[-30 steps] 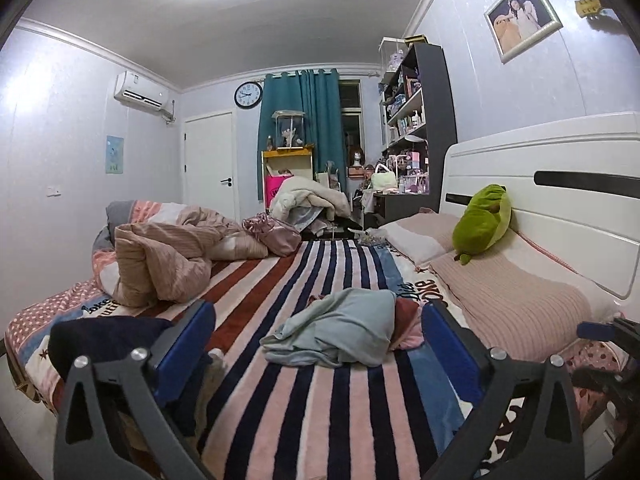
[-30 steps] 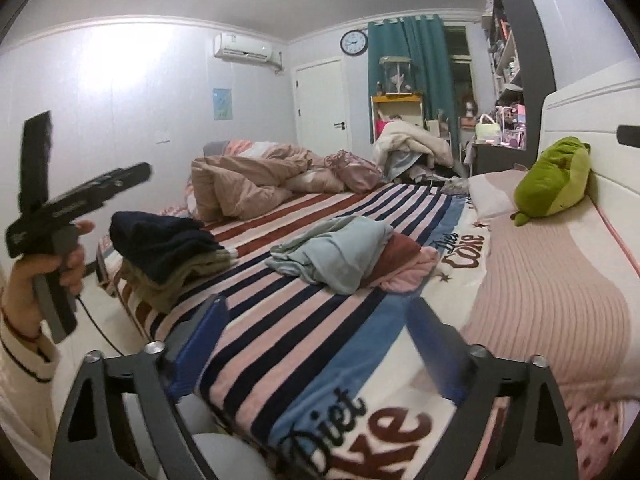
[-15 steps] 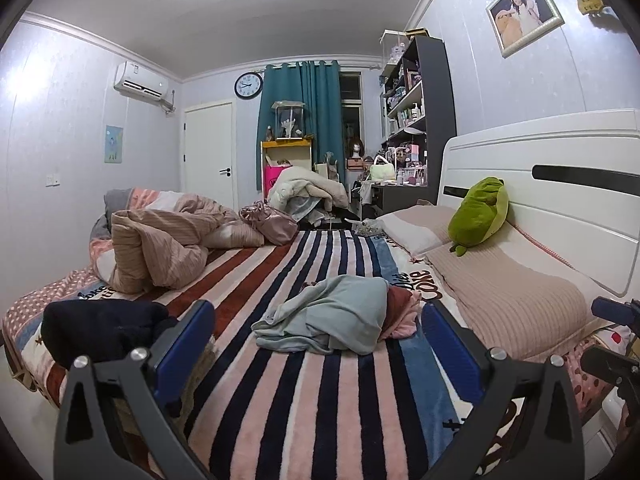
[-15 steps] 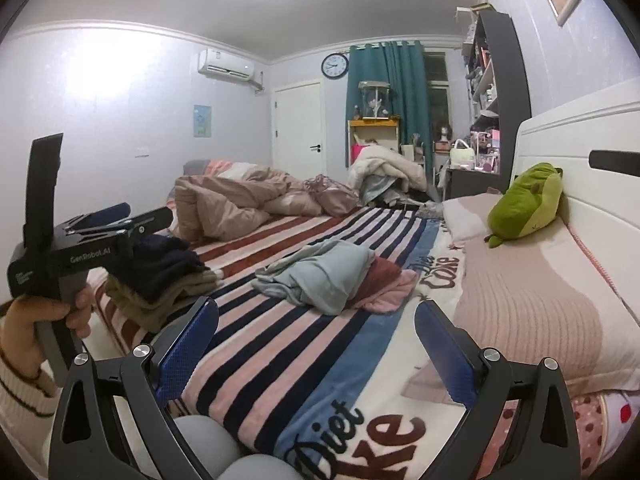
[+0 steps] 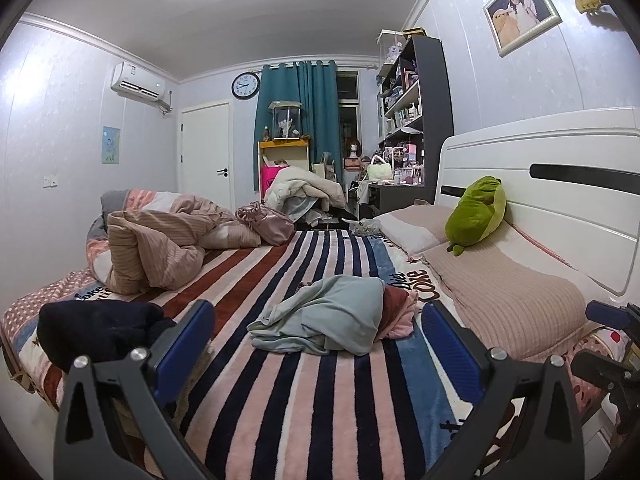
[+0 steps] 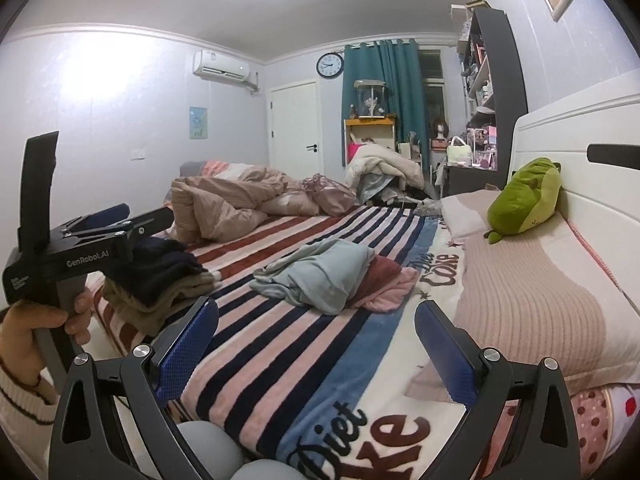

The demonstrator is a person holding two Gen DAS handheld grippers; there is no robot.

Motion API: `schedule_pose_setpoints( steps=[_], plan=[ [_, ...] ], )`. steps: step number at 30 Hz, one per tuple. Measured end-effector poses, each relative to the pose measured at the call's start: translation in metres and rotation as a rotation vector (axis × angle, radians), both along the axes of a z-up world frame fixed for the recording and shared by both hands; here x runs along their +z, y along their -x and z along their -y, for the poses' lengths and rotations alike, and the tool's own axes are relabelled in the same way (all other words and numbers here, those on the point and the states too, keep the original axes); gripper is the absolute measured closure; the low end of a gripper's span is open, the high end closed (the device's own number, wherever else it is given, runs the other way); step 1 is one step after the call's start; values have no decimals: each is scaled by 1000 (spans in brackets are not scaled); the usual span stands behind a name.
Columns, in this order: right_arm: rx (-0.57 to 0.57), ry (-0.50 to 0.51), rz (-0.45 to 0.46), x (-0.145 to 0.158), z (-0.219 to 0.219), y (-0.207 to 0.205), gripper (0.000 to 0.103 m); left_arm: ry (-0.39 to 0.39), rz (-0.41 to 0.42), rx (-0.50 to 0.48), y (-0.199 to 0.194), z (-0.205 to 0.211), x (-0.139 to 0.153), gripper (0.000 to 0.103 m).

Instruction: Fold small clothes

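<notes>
Where the striped blanket (image 5: 304, 392) covers the bed, a heap of small clothes (image 5: 328, 316) in the middle: light blue cloth on top, dark red and pink cloth tucked under its right side. Left of that heap, near the bed's edge, a pile with dark navy clothes (image 5: 96, 328) on top. Farther back, a rumpled pink quilt (image 5: 160, 240). Along the right side, a pink pillow (image 5: 504, 296) with a green plush toy (image 5: 476, 212) leaning on the white headboard (image 5: 540, 184). Beyond the bed, a teal curtain (image 5: 304, 120), a round wall clock (image 5: 245, 85), a white door (image 5: 206, 152) and a tall dark shelf (image 5: 420, 120).

Only in the right wrist view: a hand (image 6: 36, 332) around the handle of the left gripper (image 6: 116, 220), tan clothes (image 6: 160, 300) under the navy ones, and big letters printed on the blanket's near end. Only in the left wrist view: a framed picture (image 5: 522, 10) whole on the wall.

Left gripper (image 5: 318, 332) with blue pads spread wide, holding nothing, touching nothing. Right gripper (image 6: 316, 336) the same: wide apart, nothing between, above the bed's near end.
</notes>
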State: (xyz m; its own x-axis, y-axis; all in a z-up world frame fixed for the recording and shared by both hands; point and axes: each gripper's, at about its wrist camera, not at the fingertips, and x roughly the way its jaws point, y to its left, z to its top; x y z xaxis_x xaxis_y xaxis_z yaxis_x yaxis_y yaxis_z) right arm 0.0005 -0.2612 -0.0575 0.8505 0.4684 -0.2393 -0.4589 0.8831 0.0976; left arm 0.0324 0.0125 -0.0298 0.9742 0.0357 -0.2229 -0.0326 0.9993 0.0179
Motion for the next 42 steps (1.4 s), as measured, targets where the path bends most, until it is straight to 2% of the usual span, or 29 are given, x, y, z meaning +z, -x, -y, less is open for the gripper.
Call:
schedule_pose_setpoints(
  steps=[42],
  plan=[
    [-9,-7,0,-5,-2,-1,5,9,2,-36,6,2,-5,1]
  ],
)
